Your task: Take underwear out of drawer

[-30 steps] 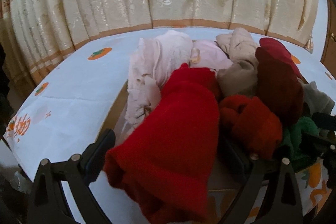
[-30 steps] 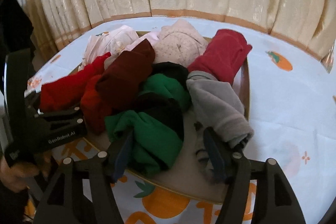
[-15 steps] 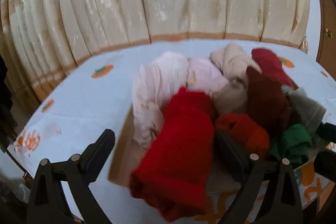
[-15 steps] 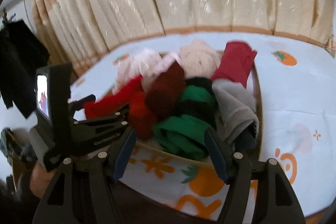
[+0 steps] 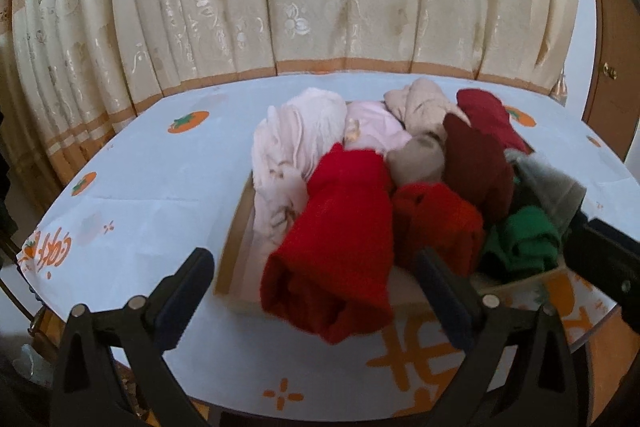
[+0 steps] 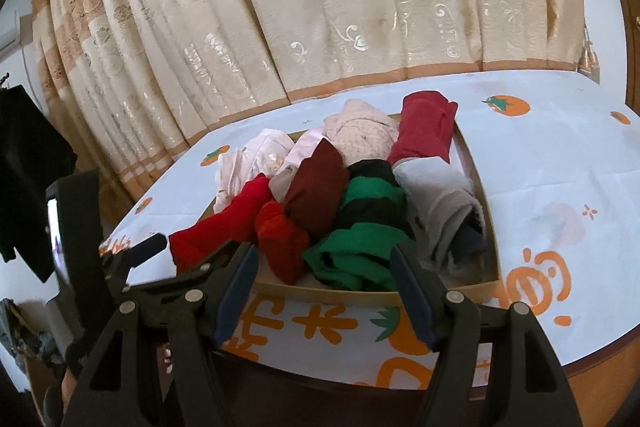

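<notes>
- The left gripper (image 5: 316, 287) has just been opening and stands wide, nothing pinched
- The right gripper (image 6: 324, 291) gapes empty
- Bright red underwear (image 5: 340, 227) droops over the drawer's (image 6: 476, 183) near edge, on the tablecloth (image 5: 160, 195)

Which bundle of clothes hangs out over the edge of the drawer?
The bright red roll at the drawer's front left corner. Its end droops over the rim onto the tablecloth; the other bundles stay inside.

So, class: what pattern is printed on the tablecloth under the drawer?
Orange persimmon-like fruits on the white tablecloth, clearest in the right wrist view.
</notes>
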`<state>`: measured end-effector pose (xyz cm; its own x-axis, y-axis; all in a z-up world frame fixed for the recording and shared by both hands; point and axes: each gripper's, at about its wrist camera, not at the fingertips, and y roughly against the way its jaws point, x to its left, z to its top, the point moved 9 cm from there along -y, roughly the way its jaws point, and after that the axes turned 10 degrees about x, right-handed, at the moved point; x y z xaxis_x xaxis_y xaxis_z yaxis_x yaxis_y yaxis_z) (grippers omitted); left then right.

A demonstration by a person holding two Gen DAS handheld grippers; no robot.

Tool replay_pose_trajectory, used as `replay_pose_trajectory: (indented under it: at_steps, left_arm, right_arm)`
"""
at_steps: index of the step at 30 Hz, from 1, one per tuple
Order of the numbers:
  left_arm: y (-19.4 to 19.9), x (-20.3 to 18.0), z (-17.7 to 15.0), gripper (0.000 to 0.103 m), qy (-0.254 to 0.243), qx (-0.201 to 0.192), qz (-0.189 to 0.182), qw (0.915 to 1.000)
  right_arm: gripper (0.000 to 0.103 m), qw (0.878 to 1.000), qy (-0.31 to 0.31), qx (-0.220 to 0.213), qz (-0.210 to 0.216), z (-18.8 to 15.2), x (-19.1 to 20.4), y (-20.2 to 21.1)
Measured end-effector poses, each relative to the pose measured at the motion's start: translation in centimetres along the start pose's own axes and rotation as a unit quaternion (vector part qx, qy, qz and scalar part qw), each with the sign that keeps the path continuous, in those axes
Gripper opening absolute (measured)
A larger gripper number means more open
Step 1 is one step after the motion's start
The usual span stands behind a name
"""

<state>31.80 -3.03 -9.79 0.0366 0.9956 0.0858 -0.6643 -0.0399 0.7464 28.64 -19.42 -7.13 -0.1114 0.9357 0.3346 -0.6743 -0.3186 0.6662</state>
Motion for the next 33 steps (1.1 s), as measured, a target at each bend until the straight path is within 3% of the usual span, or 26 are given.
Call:
replay_pose_trajectory:
  at_steps: [12,15,33]
  left_arm:
    - [0.9,0.5,-1.4,0.102,0.005,-0.029,0.009,0.9995]
    - [1.1,0.3,-1.8,0.102,0.002,-0.027,0.010,0.9996]
    - [5.1,-0.4,-3.8,0.102,-0.003,-0.052,0.004,0.9986]
  right_arm:
    - [0.071,1.000,0.020,-0.012,-0.015,-0.7,0.3,0.7]
    - [0.075,1.000,0.019,-0.012,-0.012,-1.1,0.4,0.7]
    - [0.076,0.999,0.008,-0.034,0.003,-3.6,0.8,4.0]
